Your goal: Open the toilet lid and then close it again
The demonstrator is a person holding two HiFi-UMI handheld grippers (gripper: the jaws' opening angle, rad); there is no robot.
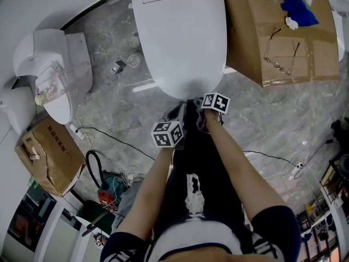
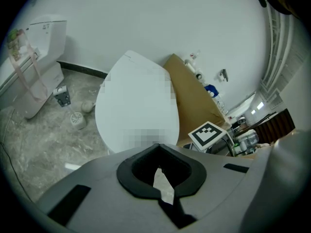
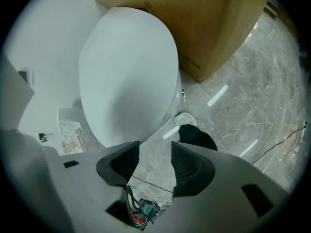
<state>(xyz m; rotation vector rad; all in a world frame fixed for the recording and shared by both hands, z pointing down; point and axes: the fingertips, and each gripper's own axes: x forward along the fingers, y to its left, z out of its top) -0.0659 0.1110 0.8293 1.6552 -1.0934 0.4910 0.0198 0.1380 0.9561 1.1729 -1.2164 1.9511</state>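
The white toilet lid (image 1: 180, 37) lies shut over the bowl, seen from above in the head view. My left gripper (image 1: 175, 116) hovers just in front of the lid's front edge, off the lid. In the left gripper view its jaws are shut with nothing in them (image 2: 158, 148), and the lid (image 2: 136, 106) fills the space beyond. My right gripper (image 1: 203, 105) is beside it at the lid's front rim. In the right gripper view it stands open (image 3: 155, 157) with only floor between its fingers (image 3: 192, 166). The lid (image 3: 126, 72) is just ahead, untouched.
A big cardboard box (image 1: 283, 42) with glasses and a blue cloth on top stands right of the toilet. A second toilet (image 1: 54, 75) stands at the left, with another cardboard box (image 1: 49, 157) below it. Cables (image 1: 109, 138) cross the marble floor. A person's shoe (image 3: 187, 119) is near the bowl.
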